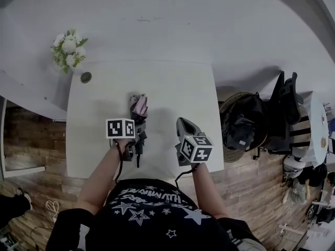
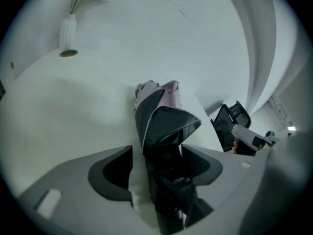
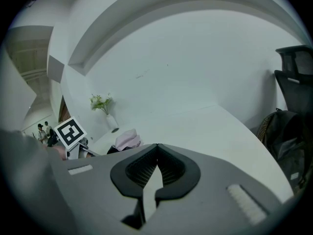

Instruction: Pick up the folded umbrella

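Note:
The folded umbrella (image 1: 139,107), dark grey with a pale pink end, lies lengthwise on the white table (image 1: 178,88). My left gripper (image 1: 135,140) straddles its near, dark part. In the left gripper view the umbrella (image 2: 164,126) runs between the jaws of the left gripper (image 2: 156,148). The right pad is against the fabric, while a strip of table shows at the left pad, so the gripper is open. My right gripper (image 1: 181,122) hovers to the umbrella's right, shut and holding nothing; its tips meet in the right gripper view (image 3: 157,146), where the umbrella (image 3: 128,140) shows at the left.
A white vase of flowers (image 1: 68,48) stands at the table's far left corner beside a round cable hole (image 1: 86,77). A wicker chair with a black bag (image 1: 245,123) stands just off the table's right edge. A white wall lies behind the table.

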Available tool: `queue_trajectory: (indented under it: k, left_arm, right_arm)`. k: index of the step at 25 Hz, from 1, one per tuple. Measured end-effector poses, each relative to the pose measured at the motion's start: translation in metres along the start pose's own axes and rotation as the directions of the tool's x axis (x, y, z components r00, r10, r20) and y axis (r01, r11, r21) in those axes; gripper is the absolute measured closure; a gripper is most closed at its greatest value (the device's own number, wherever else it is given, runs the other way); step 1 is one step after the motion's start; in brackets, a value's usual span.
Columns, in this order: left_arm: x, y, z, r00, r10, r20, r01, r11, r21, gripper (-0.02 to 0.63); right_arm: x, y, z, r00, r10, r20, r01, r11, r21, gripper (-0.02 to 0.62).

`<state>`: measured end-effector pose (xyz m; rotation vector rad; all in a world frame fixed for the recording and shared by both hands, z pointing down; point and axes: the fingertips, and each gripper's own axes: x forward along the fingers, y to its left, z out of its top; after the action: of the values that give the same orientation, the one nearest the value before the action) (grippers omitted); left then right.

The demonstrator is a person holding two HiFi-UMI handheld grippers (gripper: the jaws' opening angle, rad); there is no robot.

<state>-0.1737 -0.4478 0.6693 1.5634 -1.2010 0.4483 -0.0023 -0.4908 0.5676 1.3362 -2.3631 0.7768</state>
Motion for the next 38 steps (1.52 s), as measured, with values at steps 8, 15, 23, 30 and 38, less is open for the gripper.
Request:
queue_trajectory:
  k: [8, 15, 23, 30, 38]
  left_arm:
    - [0.003, -0.001, 0.000, 0.999, 0.040, 0.020, -0.040, 0.998, 0.039, 0.298]
    - [0.004, -0.008, 0.001, 0.998, -0.016, 0.061, 0.015, 1.000, 0.011, 0.390]
    - [-0.002, -0.006, 0.003, 0.998, -0.008, 0.065, 0.006, 1.000, 0.030, 0.397]
    - [-0.030, -0.016, 0.008, 0.989, -0.026, 0.146, 0.019, 0.999, 0.049, 0.399]
    - [-0.075, -0.047, 0.016, 0.961, -0.084, 0.262, 0.067, 0.995, 0.076, 0.399]
  right_arm:
    - [-0.002, 0.001, 0.002, 1.000, 0.008, 0.006, -0.008, 1.000, 0.002, 0.578]
    - [-0.010, 0.001, -0.001, 1.000, 0.011, 0.007, -0.011, 1.000, 0.005, 0.578]
    - [-0.018, 0.001, -0.001, 1.000, 0.016, 0.017, -0.016, 1.000, 0.009, 0.578]
    - [-0.033, 0.003, 0.000, 0.999, 0.023, 0.035, -0.023, 1.000, 0.003, 0.578]
    - [-0.056, 0.014, 0.002, 0.997, 0.053, 0.062, -0.052, 0.998, -0.020, 0.578]
